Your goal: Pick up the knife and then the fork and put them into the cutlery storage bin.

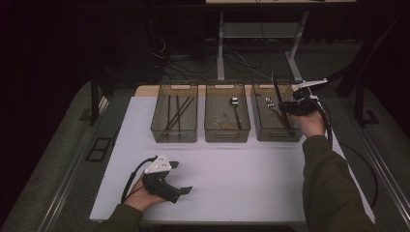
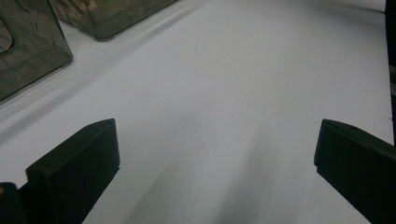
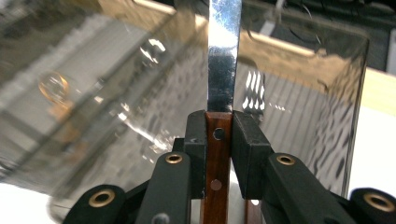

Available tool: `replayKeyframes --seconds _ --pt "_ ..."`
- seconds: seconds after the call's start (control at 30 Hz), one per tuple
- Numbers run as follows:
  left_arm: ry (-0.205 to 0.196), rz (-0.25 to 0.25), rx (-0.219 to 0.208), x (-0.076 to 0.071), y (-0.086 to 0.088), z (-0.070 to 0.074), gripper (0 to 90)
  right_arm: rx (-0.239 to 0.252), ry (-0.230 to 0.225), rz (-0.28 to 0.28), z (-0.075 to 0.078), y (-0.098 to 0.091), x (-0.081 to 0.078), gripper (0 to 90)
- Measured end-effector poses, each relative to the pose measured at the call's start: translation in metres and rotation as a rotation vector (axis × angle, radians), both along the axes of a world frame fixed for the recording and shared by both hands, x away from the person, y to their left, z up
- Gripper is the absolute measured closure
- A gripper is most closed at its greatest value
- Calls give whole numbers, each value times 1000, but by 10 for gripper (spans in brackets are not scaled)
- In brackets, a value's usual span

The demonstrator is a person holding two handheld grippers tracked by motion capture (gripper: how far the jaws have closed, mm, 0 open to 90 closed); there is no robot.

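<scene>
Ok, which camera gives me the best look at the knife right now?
The right gripper view: the knife stands close up, its wooden handle clamped between the fingers. The high view shows it small and dark above the right bin.

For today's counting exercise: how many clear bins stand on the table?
3, in a row at the table's far edge: the left bin, the middle bin, and the right bin beside the person's right hand.

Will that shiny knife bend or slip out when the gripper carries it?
Probably not bend: the knife's blade looks like flat polished metal, so likely stiff. The right gripper clamps its wooden handle, which probably slips less than the blade would. Held upright by one end, it might tilt if jolted.
</scene>
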State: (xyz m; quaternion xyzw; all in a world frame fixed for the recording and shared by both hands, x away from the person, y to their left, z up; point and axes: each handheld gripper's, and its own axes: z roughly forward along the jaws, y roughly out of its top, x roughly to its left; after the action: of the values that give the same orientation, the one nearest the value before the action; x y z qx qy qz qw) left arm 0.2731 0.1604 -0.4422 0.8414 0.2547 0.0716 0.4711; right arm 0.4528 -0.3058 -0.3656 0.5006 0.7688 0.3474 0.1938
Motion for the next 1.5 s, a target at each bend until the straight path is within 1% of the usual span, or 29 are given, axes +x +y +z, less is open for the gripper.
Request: replayKeyframes --seconds 0.1,0.13,0.17,0.2,0.23,0.33,0.37,0.4,0.5,0.6,0.63,0.67,0.7,0.77,0.87,0.9,0.93,1.03,1.13,1.2,1.3,1.4,1.5 --pt "1 -1 -1 0 -1 0 0 -24 48 -10 -11 -4 3 762" --pt "1 -2 1 0 -1 0 0 -45 64 -7 -14 -4 4 753" --pt "1 -2 0 0 -1 0 0 -70 54 -20 -15 -4 3 695" --pt "0 -2 0 0 -1 0 0 -63 47 -26 -15 -5 2 637" --pt "1 0 -2 0 -1 0 0 -36 49 -34 -14 -7 1 595" --pt "2 0 -1 0 -1 0 0 21 19 -24 -10 -12 -5 518" --pt "1 0 0 0 -1 0 0 35 16 -24 -8 -13 -6 500" --pt "1 0 0 0 -1 0 0 59 10 -19 -6 -15 -9 480" --pt "0 -3 8 0 0 0 0 100 -17 4 -2 -16 -18 424" --pt "2 -2 7 0 0 0 0 141 -38 37 1 -15 -29 365" --pt "2 -2 8 0 0 0 0 152 -36 55 1 -14 -33 354" --pt "2 -2 8 0 0 0 0 159 -37 67 1 -12 -37 335" --pt "1 -2 8 0 0 0 0 158 -48 81 0 -11 -41 308" --pt "3 1 10 0 1 0 0 153 -65 100 -1 -6 -49 284" --pt "4 2 10 0 2 0 0 143 -101 99 -4 2 -63 225" --pt "4 2 10 0 2 0 0 150 -105 112 -6 5 -68 205" --pt "5 2 12 0 2 0 0 156 -106 118 -7 6 -72 197" --pt "9 5 10 0 2 -1 0 176 -133 127 -10 11 -85 180" --pt "9 6 15 0 2 -1 0 184 -148 139 -14 15 -98 158" --pt "9 6 15 -1 2 -1 0 199 -159 149 -17 18 -108 154" --pt "12 8 18 -2 2 -1 0 190 -178 160 -22 22 -121 153" --pt "11 10 18 -2 2 -1 0 188 -171 187 -30 24 -131 154" --pt "12 10 20 -1 2 -1 0 177 -149 203 -38 25 -137 153"
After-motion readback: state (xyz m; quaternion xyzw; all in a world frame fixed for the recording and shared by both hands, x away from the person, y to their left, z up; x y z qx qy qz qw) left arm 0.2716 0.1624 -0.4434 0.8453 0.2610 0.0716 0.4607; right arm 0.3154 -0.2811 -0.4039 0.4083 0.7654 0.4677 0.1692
